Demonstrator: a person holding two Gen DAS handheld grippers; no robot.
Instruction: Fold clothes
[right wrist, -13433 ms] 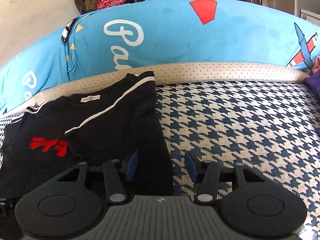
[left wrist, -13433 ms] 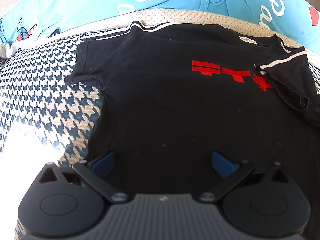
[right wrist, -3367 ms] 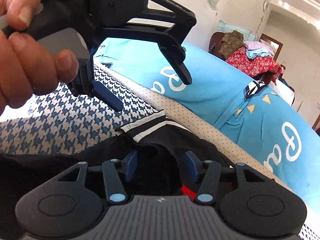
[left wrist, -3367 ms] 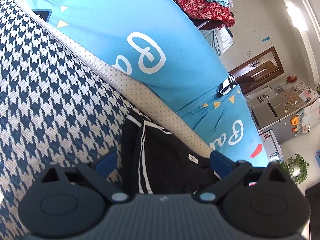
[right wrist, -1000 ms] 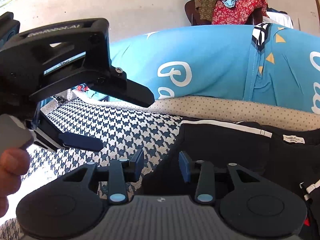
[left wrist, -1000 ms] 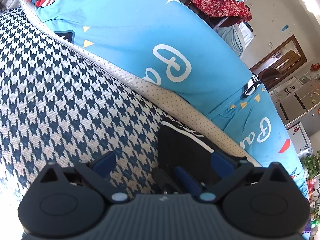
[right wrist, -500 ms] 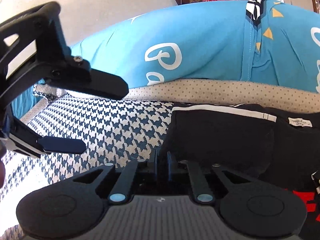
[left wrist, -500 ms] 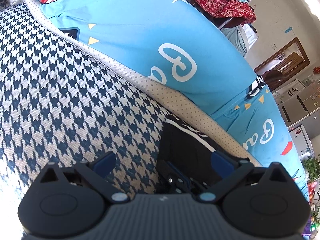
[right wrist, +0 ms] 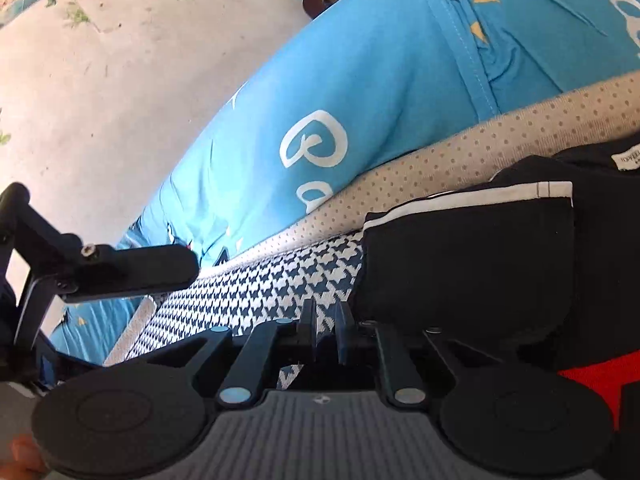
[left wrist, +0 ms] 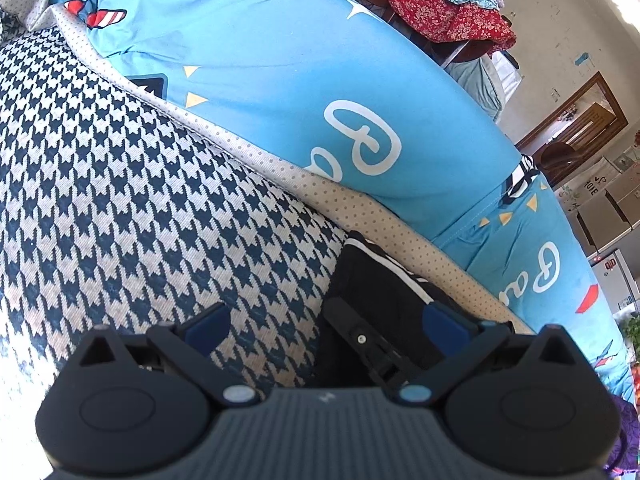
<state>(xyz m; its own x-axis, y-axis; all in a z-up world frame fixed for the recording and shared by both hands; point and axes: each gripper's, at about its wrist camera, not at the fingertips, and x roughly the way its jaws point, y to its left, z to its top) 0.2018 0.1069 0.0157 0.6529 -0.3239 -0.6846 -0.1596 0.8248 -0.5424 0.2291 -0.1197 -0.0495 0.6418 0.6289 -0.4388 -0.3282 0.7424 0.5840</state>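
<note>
The black T-shirt (right wrist: 472,264), with a white stripe and a red print (right wrist: 592,376), lies on the houndstooth cover, its left side folded in. My right gripper (right wrist: 325,320) sits rolled at the shirt's left edge. Its jaws stand almost together and are opening slightly. Only houndstooth shows in the slit between them, and the black cloth begins just right of them. In the left wrist view, my left gripper (left wrist: 326,322) hangs open above the shirt (left wrist: 384,292) edge, nothing between its fingers, with the right gripper's finger (left wrist: 360,338) lying below it.
A long blue pillow (left wrist: 280,92) and a dotted beige border (left wrist: 360,208) run along the back of the houndstooth cover (left wrist: 120,200). The left gripper's finger (right wrist: 132,266) reaches in at the left of the right wrist view. A pile of clothes (left wrist: 448,12) sits beyond.
The right gripper's jaws came together from partly open, and it rolled and shifted along the shirt's left edge. The left gripper stayed put and open.
</note>
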